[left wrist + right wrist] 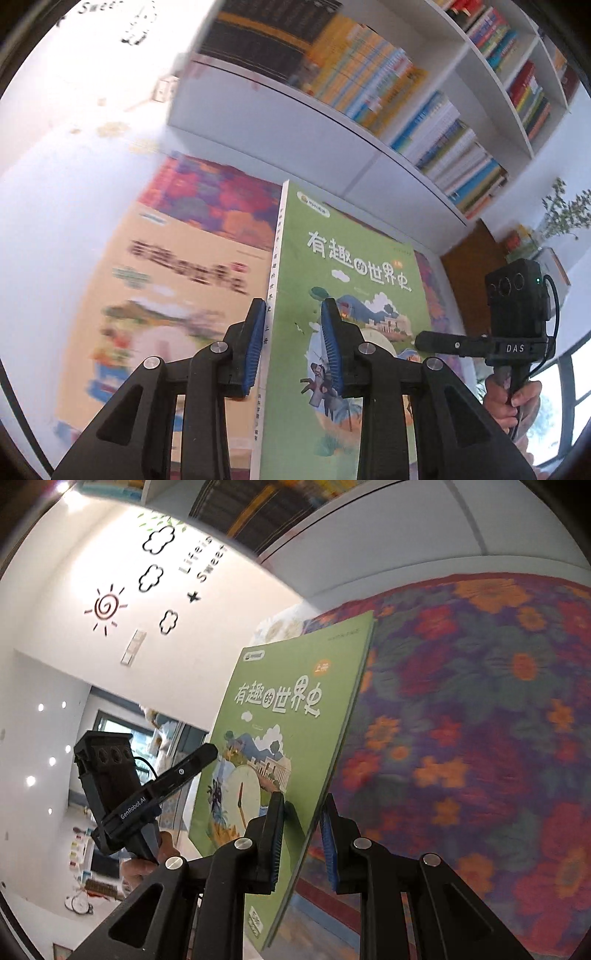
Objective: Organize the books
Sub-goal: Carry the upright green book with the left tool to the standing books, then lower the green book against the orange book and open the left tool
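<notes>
1. Both of my claws are clamped on one green book (343, 295): my left gripper (293, 347) pinches it at the spine edge, and my right gripper (303, 843) pinches the opposite, open edge.
2. Held upright between them, the book is lifted clear of the flowered cloth (480, 720), with its cover facing my right claw's camera.
3. An orange-covered book (166, 295) lies flat on that cloth, to the left of the green one in my left view.
4. Beyond the cloth's far edge stands a white bookshelf (369, 147) whose compartments are packed with upright books.
5. On the green cover I read "有趣的世界史" with a small "上册" badge above it.
6. Wall lettering (207, 559) reads "Life is Sweet"; my left gripper's body carries "GenRobot.AI" and my right one's "DAS".
</notes>
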### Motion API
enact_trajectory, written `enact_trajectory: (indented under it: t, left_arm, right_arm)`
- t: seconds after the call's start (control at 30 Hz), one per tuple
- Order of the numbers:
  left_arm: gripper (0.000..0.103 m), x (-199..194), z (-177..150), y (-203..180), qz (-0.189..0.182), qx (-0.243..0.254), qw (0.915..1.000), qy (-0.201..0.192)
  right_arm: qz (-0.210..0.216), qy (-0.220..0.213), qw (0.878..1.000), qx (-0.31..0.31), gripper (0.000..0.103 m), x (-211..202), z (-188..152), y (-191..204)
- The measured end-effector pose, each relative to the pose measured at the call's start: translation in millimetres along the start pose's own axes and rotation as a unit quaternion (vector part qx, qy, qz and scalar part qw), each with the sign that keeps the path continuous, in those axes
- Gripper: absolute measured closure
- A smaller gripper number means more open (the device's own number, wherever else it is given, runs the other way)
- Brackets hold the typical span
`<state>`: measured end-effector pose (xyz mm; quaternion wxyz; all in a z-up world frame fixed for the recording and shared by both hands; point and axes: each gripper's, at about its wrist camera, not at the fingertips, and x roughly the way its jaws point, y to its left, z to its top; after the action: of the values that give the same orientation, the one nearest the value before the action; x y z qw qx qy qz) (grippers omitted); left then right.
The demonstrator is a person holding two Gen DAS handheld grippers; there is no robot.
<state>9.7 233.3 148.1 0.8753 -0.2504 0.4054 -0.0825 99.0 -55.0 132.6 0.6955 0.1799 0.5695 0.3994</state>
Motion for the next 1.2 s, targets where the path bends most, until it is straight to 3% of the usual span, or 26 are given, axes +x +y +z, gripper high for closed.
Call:
enact_trajectory:
  t: [0.33,0.6,0.93,1.0,1.2]
  left_arm:
    - [0.076,-13,9,71,0.008,-0.048,0.9988,-0.006]
    - [0.076,-9,8,104,0.019,-0.062,0.9979,-0.001]
    - [0.074,6,5,125,0.037,-0.057,0.9976,0.018]
    - [0.074,5,7,122,0.058,-0.042,0.9973,0.014]
    - [0.070,3,9,115,0.071,-0.018,0.9972,0.013]
  right_arm:
    - [0.003,0.034,0.999,-0.015,0.083,74,15,29]
    - [-0.008,0.060,0.998,-0.012,0.083,117,17,42]
    - [-0.026,0.078,0.997,-0.004,0.083,145,17,44]
    - [-0.031,0.068,0.997,-0.009,0.082,147,17,44]
    - [-0.046,0.058,0.997,-0.025,0.082,148,16,54]
